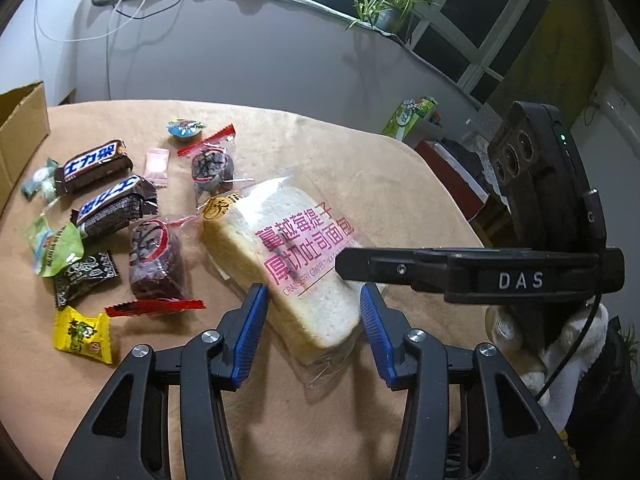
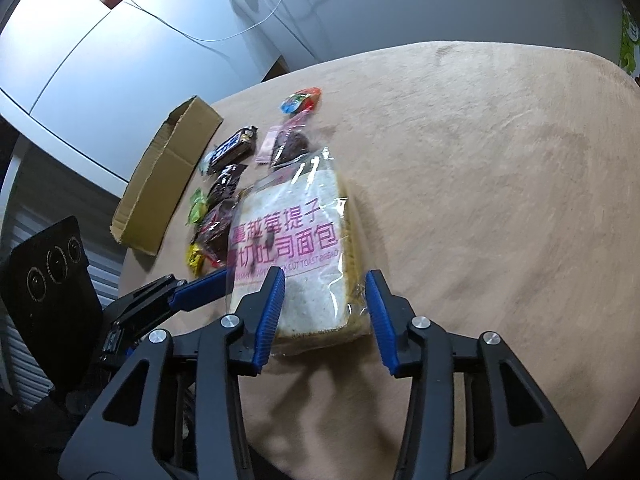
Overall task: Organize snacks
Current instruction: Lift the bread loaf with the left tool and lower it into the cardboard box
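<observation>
A bagged slice of toast bread [image 1: 292, 256] with pink print lies on the tan table [image 1: 360, 168]. My left gripper [image 1: 312, 300] is open, its blue pads either side of the bread's near end. My right gripper [image 2: 326, 286] is open too, straddling the bread's [image 2: 296, 240] near end. The right gripper's arm shows in the left wrist view [image 1: 460, 270]. Left of the bread lie two Snickers bars [image 1: 96, 166], two dark cakes in clear wrappers [image 1: 156, 260], and several small candies [image 1: 82, 334].
An open cardboard box [image 2: 164, 176] lies at the table's left edge, beyond the snacks; its corner shows in the left wrist view [image 1: 22, 132]. A small jelly cup [image 1: 185, 128] sits at the far end of the snacks. A wall and cables stand behind the table.
</observation>
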Available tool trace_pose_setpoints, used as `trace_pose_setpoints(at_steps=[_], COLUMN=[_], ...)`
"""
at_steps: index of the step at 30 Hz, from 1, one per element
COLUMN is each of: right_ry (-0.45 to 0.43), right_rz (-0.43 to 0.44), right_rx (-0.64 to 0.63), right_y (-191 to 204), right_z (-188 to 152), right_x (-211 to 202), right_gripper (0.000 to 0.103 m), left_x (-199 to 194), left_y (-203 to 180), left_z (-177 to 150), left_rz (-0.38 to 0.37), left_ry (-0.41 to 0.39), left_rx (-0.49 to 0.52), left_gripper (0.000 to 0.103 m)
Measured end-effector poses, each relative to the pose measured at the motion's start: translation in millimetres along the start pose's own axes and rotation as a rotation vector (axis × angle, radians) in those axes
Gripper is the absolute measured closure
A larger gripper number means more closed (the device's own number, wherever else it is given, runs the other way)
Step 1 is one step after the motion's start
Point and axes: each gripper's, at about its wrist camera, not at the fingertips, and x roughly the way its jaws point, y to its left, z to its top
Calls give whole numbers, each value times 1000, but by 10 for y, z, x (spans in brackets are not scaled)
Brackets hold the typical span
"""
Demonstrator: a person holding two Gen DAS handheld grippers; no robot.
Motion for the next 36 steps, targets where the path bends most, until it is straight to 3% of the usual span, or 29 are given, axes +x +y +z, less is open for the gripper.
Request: trace_pose_setpoints(at_steps=[12, 22, 36], right_ry=[-58, -95, -81], right_rz=[0, 4, 63], right_rx=[-21, -106, -266], right_y=[360, 910, 1956], right_z=[-54, 55, 458], right_x=[-287, -385, 106], right_gripper=[60, 60, 60], left_x=[-396, -827, -1478], left_y=[-7, 90, 768], left_z=[-22, 61, 148], left_rz=[-10, -9, 89], left_ry=[-84, -173, -285], left_rx=[27, 22, -42], left_gripper=[57, 57, 57])
